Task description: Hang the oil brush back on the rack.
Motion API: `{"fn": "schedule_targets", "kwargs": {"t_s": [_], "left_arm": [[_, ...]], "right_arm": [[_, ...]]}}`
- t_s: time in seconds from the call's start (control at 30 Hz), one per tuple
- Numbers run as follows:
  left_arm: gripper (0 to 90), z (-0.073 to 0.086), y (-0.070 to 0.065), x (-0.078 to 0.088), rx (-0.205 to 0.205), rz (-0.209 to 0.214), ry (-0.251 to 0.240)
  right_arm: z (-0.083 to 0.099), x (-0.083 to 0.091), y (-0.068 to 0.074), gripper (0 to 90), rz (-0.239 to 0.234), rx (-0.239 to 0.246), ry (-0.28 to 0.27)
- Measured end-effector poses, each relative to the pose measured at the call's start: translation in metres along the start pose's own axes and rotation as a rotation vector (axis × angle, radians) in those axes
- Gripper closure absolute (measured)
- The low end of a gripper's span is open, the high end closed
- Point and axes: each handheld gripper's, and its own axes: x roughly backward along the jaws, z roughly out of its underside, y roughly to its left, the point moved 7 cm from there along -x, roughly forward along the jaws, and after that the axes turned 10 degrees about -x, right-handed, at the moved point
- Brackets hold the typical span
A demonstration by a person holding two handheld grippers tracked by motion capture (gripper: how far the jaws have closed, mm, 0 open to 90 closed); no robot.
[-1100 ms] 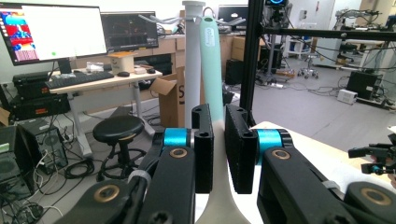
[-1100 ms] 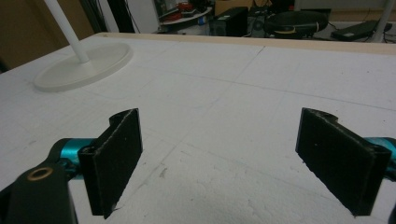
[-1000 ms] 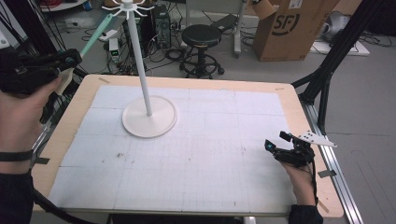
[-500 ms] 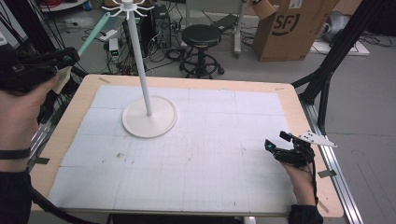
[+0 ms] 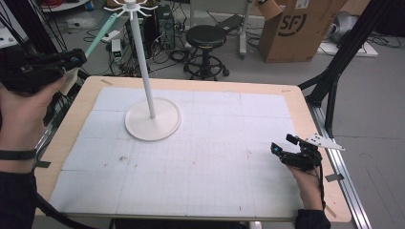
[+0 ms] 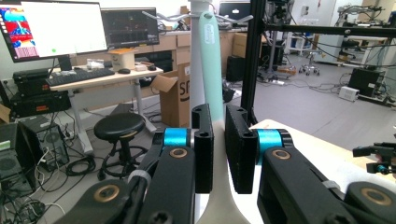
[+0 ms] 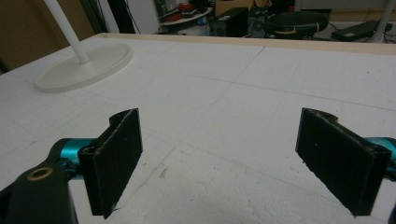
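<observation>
Two grippers are in play, well apart. The left gripper (image 5: 71, 59) is raised off the table's (image 5: 296, 102) edge at about ten o'clock in the high view, gripped in the person's left hand (image 5: 21, 102), with the forearm rising from the bottom left corner and the wrist bent so the tool points toward two o'clock. Its jaws are pressed onto a long mint-green and white utensil (image 6: 211, 70), closed on the pale stem just above where it widens; in the left gripper view the green end stands up at twelve o'clock, overlapping the top of the white stand (image 5: 143, 62). From above, the utensil (image 5: 100, 34) slants up toward the stand's hooked crown.

The stand's round base (image 5: 153, 119) sits on the white gridded mat (image 5: 215, 157), at about eleven o'clock from the mat's middle, its pole upright.

The right gripper (image 5: 282, 151) rests low over the mat at four o'clock, the right hand (image 5: 305, 179) behind it and the forearm coming straight up from the bottom edge. In the right gripper view its jaws are spread wide with nothing between them, and the stand base (image 7: 84, 67) lies far off at ten o'clock.
</observation>
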Motion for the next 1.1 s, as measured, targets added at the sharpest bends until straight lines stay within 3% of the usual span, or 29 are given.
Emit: {"fn": "schedule_targets", "kwargs": {"t_s": [0.27,0.4,0.5,0.7,0.83,0.97,1.1], "left_arm": [[80.5,0.011,0.001,-0.008,-0.009,-0.011,0.021],[64.1,0.024,0.000,-0.008,-0.008,-0.008,0.038],[51.4,0.040,-0.005,-0.007,-0.020,0.020,0.052],[32.5,0.088,-0.020,-0.006,-0.022,0.069,0.096],[28.1,0.126,-0.029,-0.005,-0.021,0.091,0.131],[26.7,0.165,-0.035,-0.004,0.018,0.111,0.143],[25.6,0.192,-0.039,-0.003,0.040,0.107,0.159]], "right_arm": [[0.000,0.000,0.000,13.7,0.000,0.001,0.001],[0.000,0.000,0.000,13.7,-0.001,0.000,0.002],[0.001,-0.001,0.000,13.7,-0.002,0.002,0.003],[0.001,-0.001,0.000,13.7,0.001,-0.001,0.008],[0.003,-0.002,0.001,13.7,0.005,0.005,0.016],[0.004,-0.004,0.001,13.7,0.009,0.003,0.024],[0.006,-0.005,0.001,13.7,0.011,0.010,0.035]]}}
